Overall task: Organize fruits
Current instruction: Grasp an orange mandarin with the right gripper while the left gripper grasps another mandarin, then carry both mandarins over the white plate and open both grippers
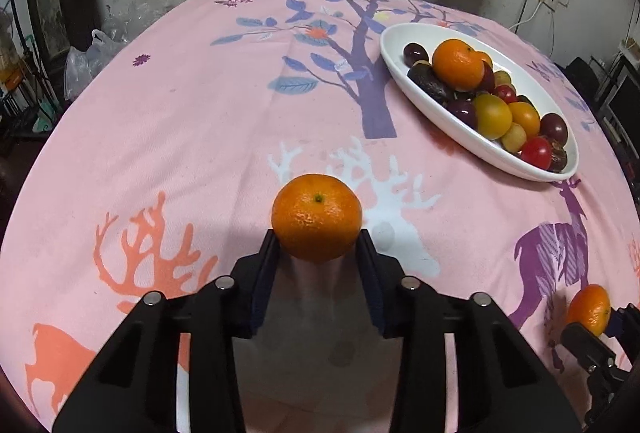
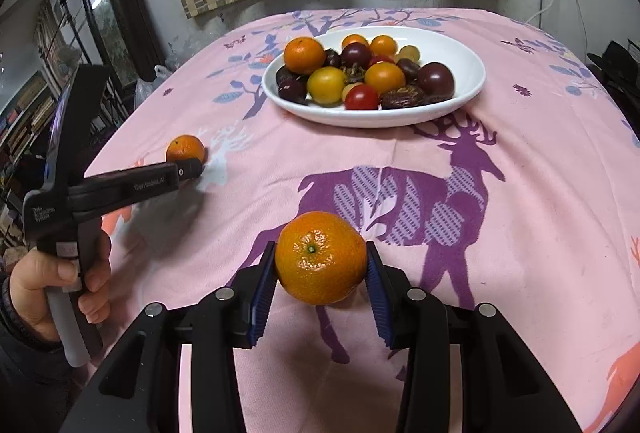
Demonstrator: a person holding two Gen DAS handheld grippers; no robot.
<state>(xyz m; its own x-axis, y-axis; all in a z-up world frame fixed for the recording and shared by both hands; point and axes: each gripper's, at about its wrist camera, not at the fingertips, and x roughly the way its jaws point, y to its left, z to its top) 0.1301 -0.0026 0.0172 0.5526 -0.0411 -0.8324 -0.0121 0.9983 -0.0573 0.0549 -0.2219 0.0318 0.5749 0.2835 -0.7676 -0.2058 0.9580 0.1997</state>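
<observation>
Left gripper (image 1: 318,239) pinches mandarin (image 1: 317,217) between blue pads, above pink cloth (image 1: 192,121). Right gripper (image 2: 321,265) clamps second mandarin (image 2: 321,257) over purple deer print (image 2: 404,201). Farther back, white dish (image 2: 468,61) heaped with fruit: third mandarin (image 2: 304,55) on top, tomatoes, dates.

Left gripper (image 1: 318,239) clamped on an orange (image 1: 317,217) above a pink tablecloth (image 1: 192,137), white dish (image 1: 404,73) heaped with fruit far right, right gripper (image 1: 596,321) pinching another orange (image 1: 589,309) at the edge
</observation>
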